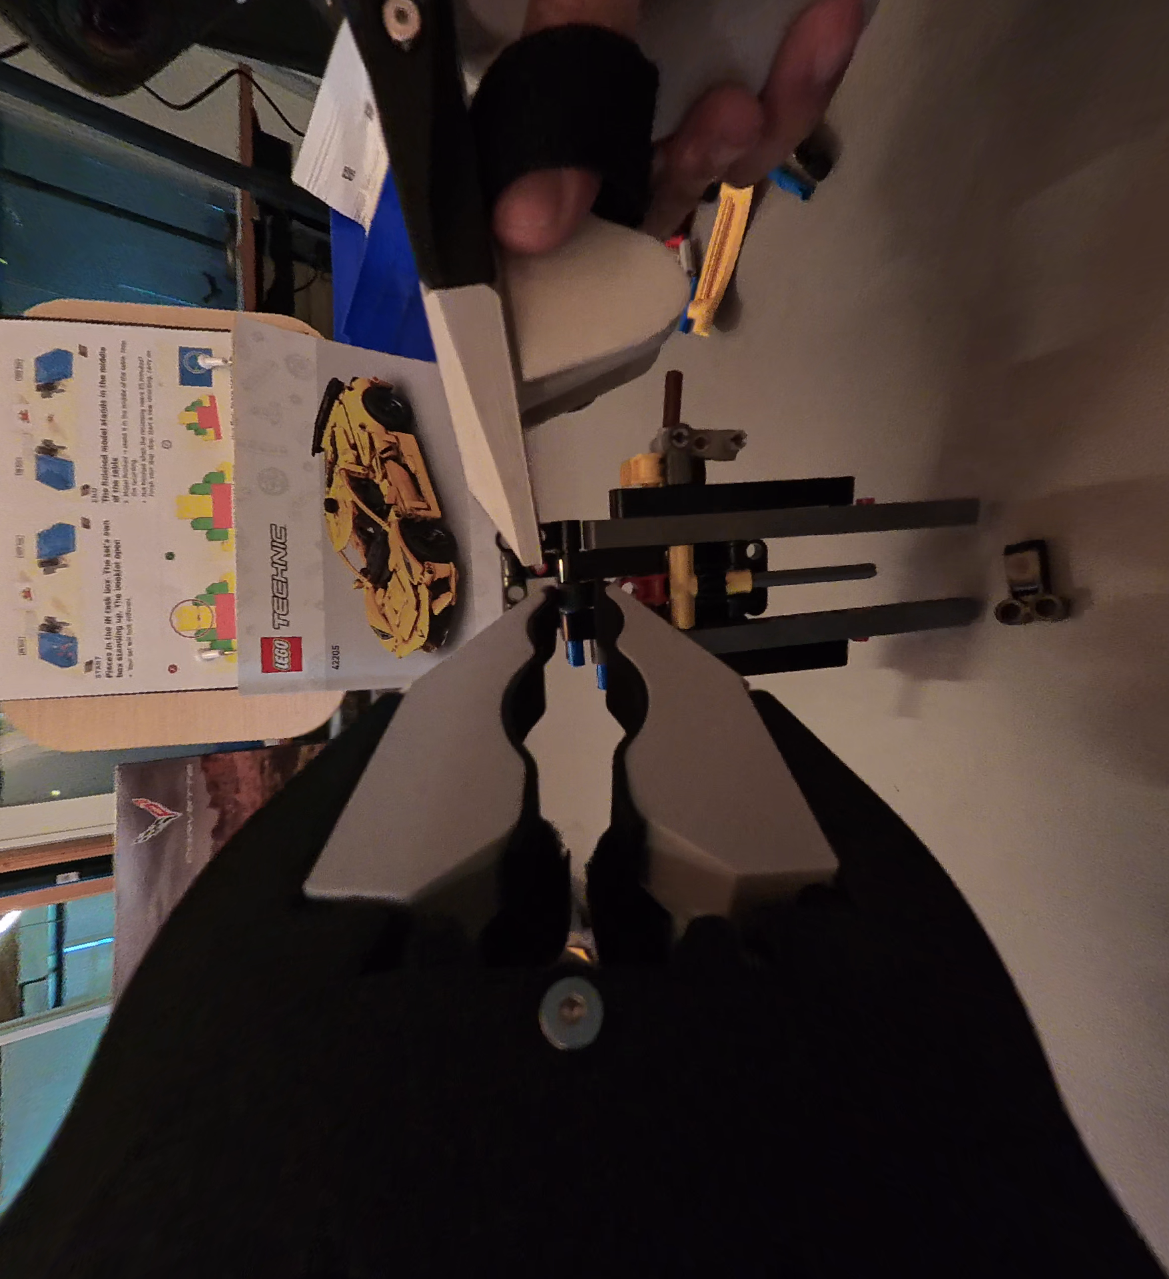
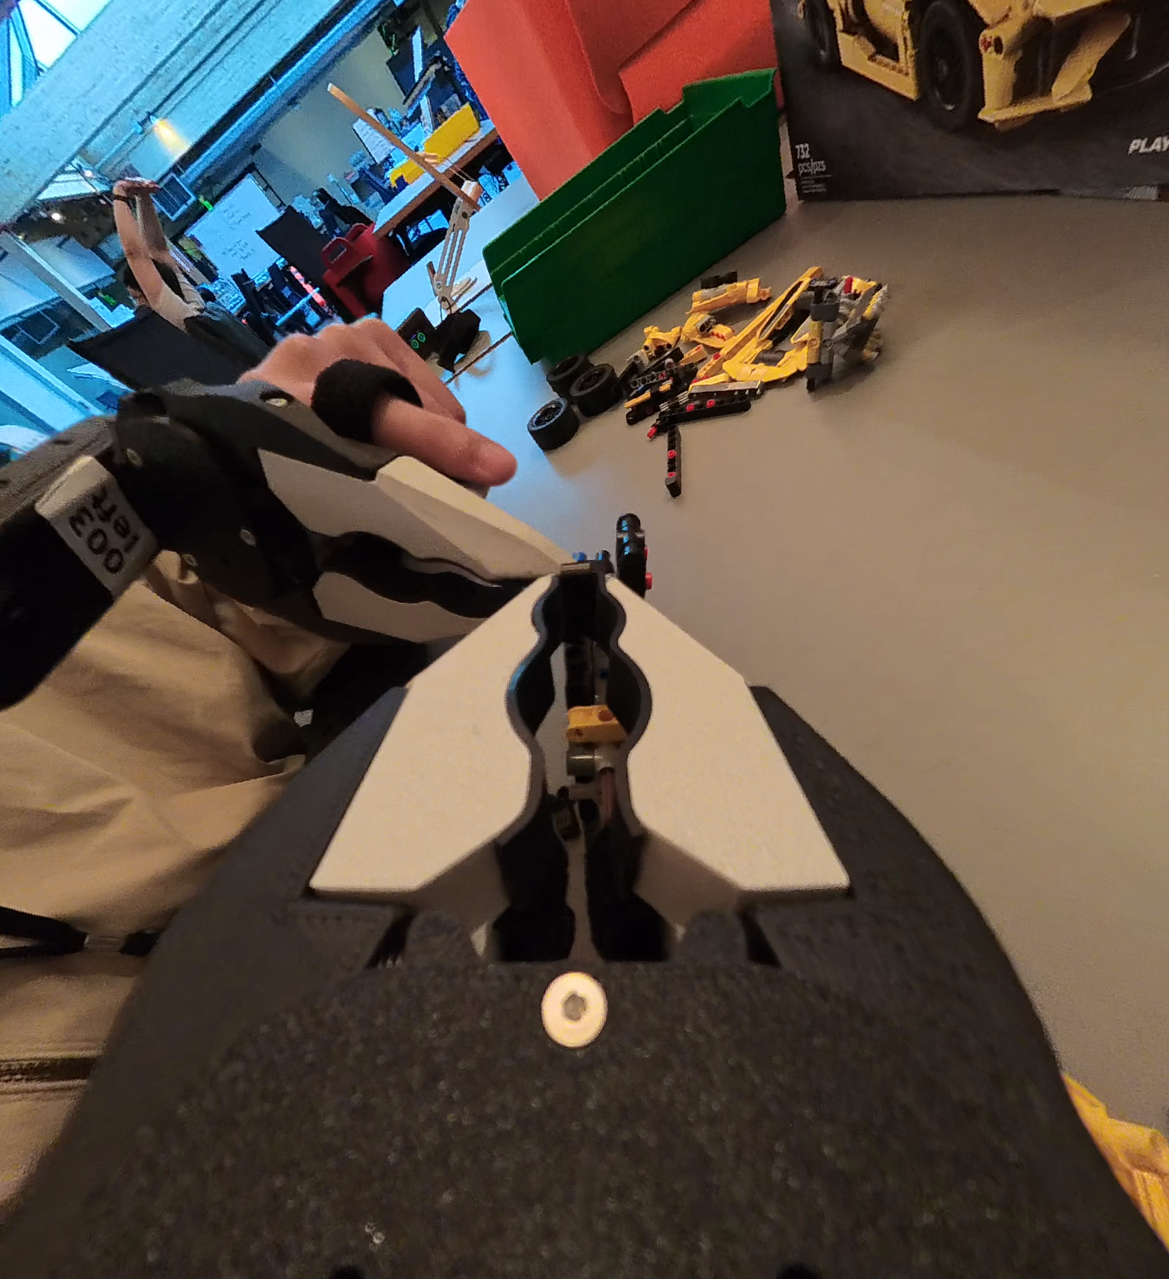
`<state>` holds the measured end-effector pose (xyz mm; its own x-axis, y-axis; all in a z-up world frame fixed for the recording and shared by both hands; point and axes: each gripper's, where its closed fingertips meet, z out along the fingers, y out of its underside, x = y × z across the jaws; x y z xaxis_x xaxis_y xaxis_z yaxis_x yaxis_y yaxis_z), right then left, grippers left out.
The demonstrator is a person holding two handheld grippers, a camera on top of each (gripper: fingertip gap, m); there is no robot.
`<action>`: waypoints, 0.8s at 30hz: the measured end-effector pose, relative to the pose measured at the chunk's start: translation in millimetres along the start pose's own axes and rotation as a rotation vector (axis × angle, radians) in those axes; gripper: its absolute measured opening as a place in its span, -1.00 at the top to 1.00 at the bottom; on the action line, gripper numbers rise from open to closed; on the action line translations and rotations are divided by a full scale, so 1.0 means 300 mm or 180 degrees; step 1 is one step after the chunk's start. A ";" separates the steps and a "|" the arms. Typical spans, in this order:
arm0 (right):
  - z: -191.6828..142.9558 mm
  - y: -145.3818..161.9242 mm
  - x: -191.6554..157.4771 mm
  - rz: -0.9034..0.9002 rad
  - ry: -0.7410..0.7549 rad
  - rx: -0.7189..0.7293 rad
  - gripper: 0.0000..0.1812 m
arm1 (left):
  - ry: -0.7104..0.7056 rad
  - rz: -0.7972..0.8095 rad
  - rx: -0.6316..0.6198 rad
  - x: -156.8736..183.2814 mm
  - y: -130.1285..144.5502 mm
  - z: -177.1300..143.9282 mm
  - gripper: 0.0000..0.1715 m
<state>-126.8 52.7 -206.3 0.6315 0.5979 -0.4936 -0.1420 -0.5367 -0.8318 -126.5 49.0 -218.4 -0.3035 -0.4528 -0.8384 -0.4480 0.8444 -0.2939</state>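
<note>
Between the fingers of the left gripper, nearly closed, sits one end of the black brick frame; its long axis runs toward 3 o'clock. From 11 o'clock the right gripper touches the same end, narrow around the frame in its own view. Beyond: grey table, instruction booklet at 9 o'clock

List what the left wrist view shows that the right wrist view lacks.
Only left wrist view: the instruction booklet and the printed sheet beside it. Only right wrist view: the green bin, the parts pile and loose wheels. Both: the left tongs and right tongs, each closed on the brick assembly.
</note>
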 end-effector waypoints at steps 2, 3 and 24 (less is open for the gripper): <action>-0.004 0.003 0.003 0.0009 -0.0008 -0.0015 0.93 | -0.0075 0.0065 -0.0005 0.000 -0.001 0.008 0.89; -0.008 0.006 0.001 -0.0063 -0.0003 -0.0036 0.92 | -0.0075 0.0077 0.0003 0.001 -0.005 0.009 0.89; -0.029 0.003 -0.028 -0.0805 -0.0108 -0.0003 0.93 | -0.0178 -0.0442 0.0277 -0.004 -0.020 -0.007 0.87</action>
<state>-125.6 42.1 -200.8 0.6209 0.7329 -0.2782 0.0178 -0.3680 -0.9297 -125.4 43.8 -214.7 -0.1952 -0.5522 -0.8105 -0.4070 0.7975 -0.4453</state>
